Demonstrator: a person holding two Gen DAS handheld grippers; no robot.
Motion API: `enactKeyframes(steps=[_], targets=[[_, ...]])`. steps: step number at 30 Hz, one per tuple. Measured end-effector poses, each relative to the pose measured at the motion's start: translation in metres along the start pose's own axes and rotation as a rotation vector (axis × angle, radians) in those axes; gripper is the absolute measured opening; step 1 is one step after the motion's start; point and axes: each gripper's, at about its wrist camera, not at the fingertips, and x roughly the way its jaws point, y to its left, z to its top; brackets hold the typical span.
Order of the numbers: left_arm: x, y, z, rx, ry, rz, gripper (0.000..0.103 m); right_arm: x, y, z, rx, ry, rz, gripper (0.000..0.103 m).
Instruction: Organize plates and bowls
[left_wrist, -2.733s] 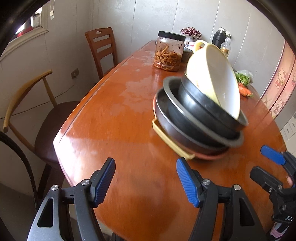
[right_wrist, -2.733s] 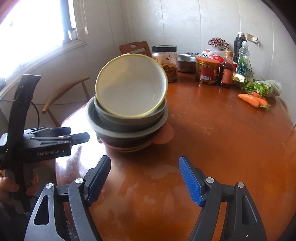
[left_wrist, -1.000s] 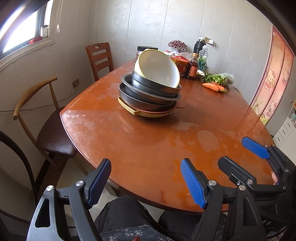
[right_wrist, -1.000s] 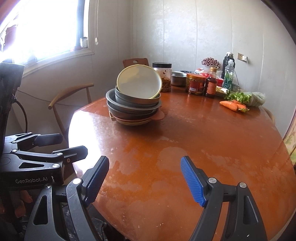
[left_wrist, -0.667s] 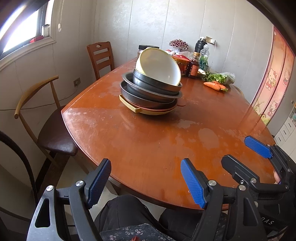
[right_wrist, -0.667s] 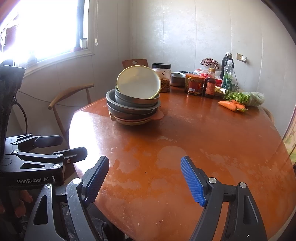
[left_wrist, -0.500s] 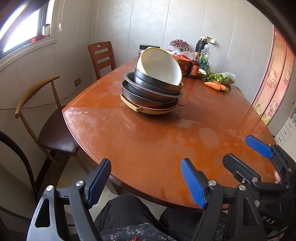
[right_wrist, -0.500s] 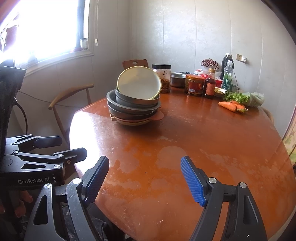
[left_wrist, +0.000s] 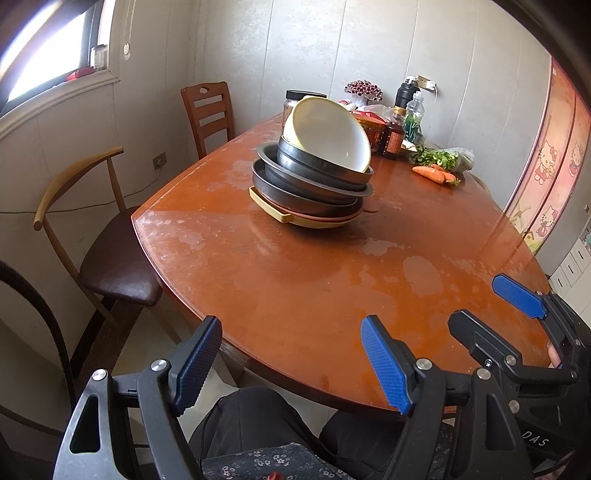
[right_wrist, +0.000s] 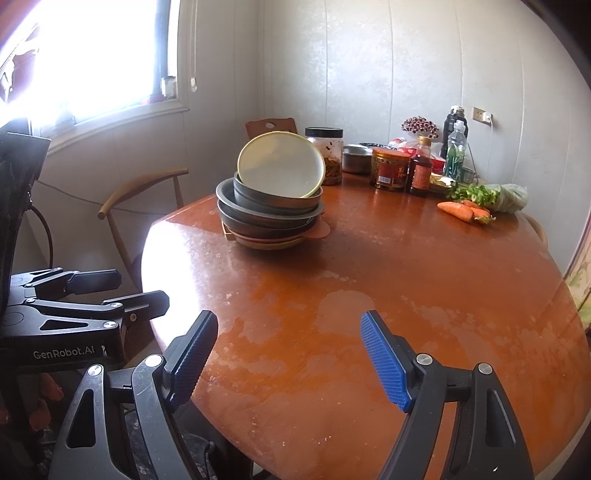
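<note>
Stack of dishes (left_wrist: 314, 184) upper centre of frame, on table (left_wrist: 295, 288); cream bowl (left_wrist: 328, 136) on top, tilted. Left gripper (left_wrist: 291, 363) and right gripper (right_wrist: 288, 360) at near table edge, jaws apart, empty. Judgement: stack done; if adjusting, seat tilted bowl flat, avoid nudging stack.

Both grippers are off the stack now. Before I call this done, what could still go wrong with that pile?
1. The cream bowl on top sits steeply tilted, not nested flat in the dark bowls; a knock to the table could slide it off.
2. The dark bowls sit slightly offset, so the pile may lean further if more is added.
3. Both the left gripper and right gripper are open and far back, too far to catch anything.
</note>
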Motion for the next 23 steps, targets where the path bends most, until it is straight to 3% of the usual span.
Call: enactKeyframes(steps=[23], targets=[[0.0068, -0.0010, 0.0022, 0.001, -0.008, -0.015, 0.077, 0.0020, -0.0025, -0.0016, 0.013, 0.001, 0.017, 0.081]])
